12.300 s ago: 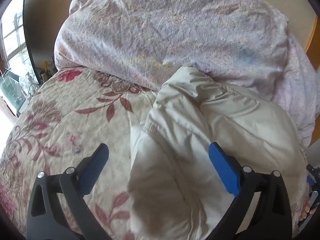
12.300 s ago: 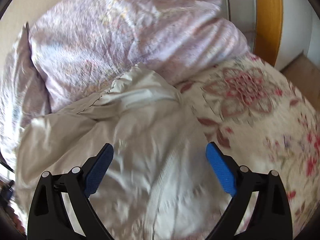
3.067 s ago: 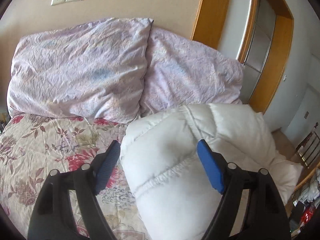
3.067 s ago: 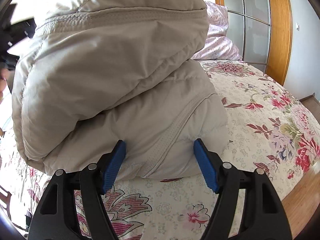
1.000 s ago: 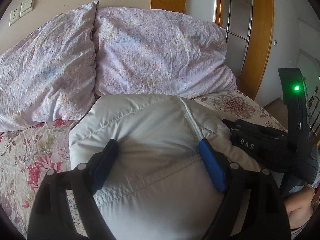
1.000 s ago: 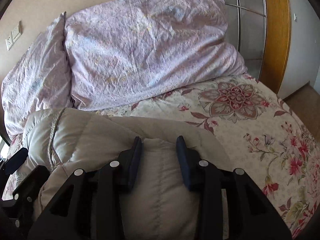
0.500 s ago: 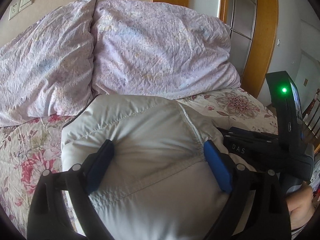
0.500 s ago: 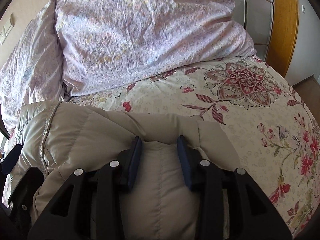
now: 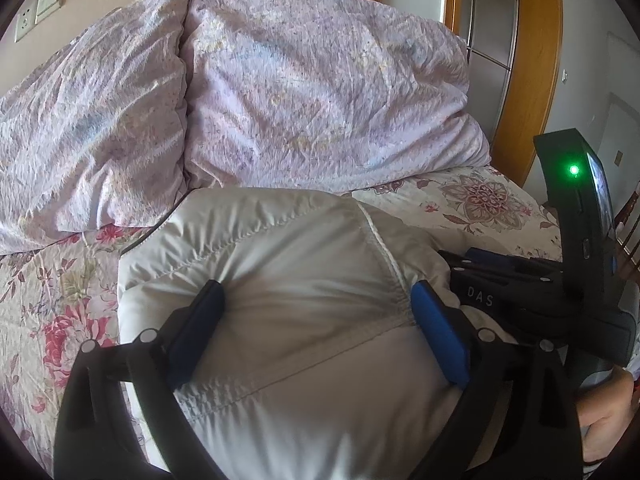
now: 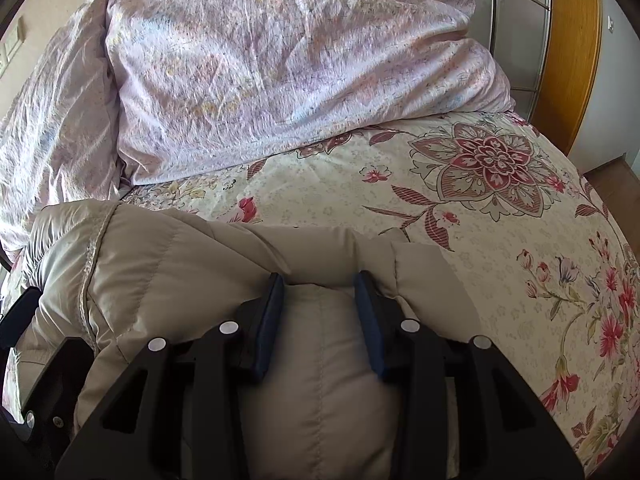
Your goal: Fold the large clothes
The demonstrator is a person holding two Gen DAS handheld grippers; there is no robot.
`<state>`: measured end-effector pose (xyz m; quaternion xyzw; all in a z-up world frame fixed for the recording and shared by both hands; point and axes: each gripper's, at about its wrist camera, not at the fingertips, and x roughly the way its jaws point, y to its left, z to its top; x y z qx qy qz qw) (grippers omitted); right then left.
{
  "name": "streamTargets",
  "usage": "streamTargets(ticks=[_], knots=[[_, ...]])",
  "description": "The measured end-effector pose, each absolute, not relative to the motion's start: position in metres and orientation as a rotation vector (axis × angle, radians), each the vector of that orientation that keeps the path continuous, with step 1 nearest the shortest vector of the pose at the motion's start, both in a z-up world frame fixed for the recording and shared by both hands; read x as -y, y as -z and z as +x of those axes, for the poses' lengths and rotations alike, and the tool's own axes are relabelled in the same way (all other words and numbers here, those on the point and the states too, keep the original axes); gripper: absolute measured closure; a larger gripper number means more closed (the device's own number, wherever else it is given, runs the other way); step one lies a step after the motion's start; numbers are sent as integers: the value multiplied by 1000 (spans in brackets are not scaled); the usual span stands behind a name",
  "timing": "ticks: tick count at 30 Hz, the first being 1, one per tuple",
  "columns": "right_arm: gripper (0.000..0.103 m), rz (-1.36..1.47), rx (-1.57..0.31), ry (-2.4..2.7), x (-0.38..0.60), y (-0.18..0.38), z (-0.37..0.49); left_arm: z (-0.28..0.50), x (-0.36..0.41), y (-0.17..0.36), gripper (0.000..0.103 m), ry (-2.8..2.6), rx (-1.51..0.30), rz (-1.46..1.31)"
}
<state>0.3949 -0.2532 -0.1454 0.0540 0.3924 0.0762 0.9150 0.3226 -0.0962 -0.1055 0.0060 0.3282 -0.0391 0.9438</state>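
Left gripper [image 9: 316, 320] is opening wide, the puffy cream padded jacket [image 9: 304, 264] bulging between its blue pads, at 6 o'clock below two lilac pillows [image 9: 320, 92]. Right gripper [image 10: 319, 312] pinches a jacket fold tight; the flowery bedspread [image 10: 500, 216] lies at 3 o'clock.

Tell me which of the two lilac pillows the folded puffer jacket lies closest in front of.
The right-hand pillow, next to the wooden frame: the jacket sits just below its lower edge. The left pillow lies off to the side, under the wall sockets.
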Motion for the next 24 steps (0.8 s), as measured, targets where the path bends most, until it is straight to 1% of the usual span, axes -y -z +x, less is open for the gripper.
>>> streamTargets(ticks=[11,17,24], knots=[[64,112,-804,-146,254,145,397,334,98,108,3,73,-692,30],[64,127,-787,-138,255,145,395,335,97,108,3,74,-680,28],[63,154,-723,-146,264,131,376,302,69,77,3,34,-606,-21]])
